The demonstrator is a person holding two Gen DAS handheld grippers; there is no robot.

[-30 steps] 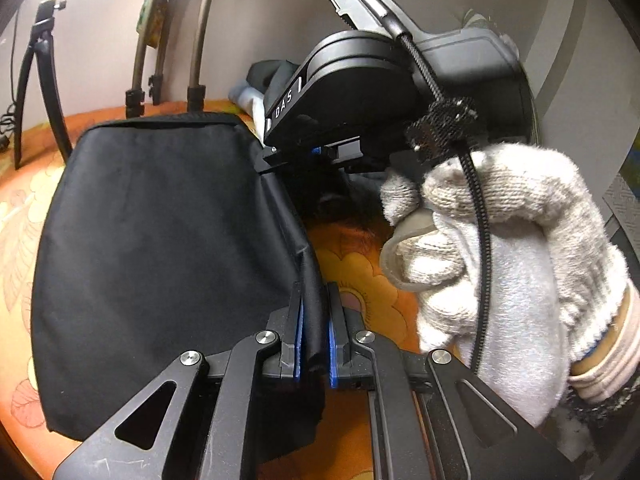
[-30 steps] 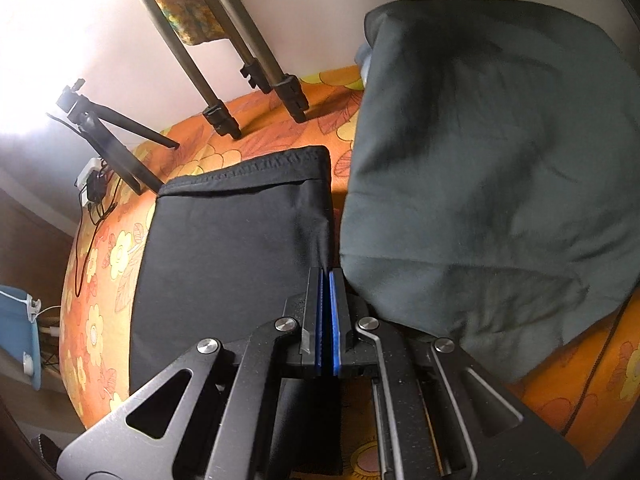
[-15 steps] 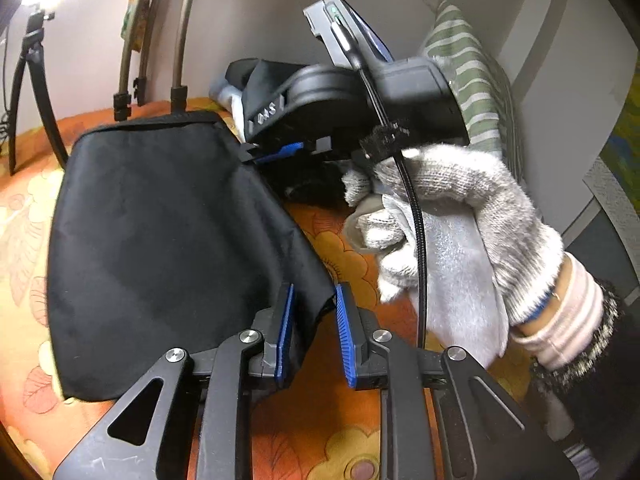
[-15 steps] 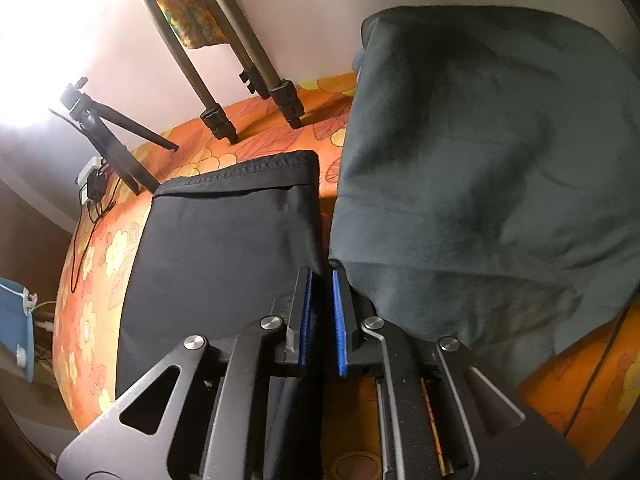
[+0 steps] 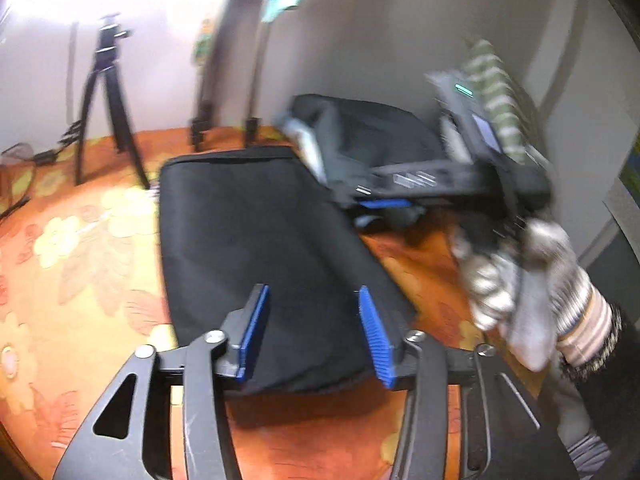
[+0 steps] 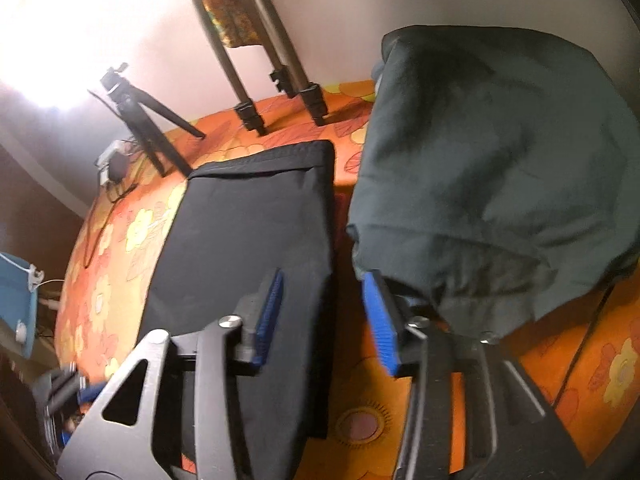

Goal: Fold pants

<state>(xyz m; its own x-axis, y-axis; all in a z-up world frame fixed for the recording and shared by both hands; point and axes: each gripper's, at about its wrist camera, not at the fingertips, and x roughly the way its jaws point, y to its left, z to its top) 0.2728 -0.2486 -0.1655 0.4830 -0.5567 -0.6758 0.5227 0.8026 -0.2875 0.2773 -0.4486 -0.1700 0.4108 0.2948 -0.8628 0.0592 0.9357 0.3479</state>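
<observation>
The black pants [image 5: 256, 240] lie folded into a flat rectangle on the orange flowered sheet [image 5: 80, 264]. My left gripper [image 5: 314, 334] hovers over their near edge with its jaws opening; the blue pads [image 5: 254, 330] stand apart and press on nothing. In the right wrist view the same pants [image 6: 248, 240] lie under my right gripper [image 6: 324, 320], whose jaws are also opening, clear of the cloth. The left wrist view shows the right gripper [image 5: 380, 204], blurred, at the pants' far right side, held by a gloved hand [image 5: 520, 280].
A heap of dark grey cloth [image 6: 500, 180] lies just right of the pants. A small black tripod [image 5: 108, 112] and taller tripod legs [image 6: 248, 112] stand on the sheet at the back by the wall. A striped pillow [image 5: 496, 100] leans at the far right.
Both grippers were shut on the pants' right edge; both have opened and let go. The left one has pulled back and risen, and the pants now lie flat.
</observation>
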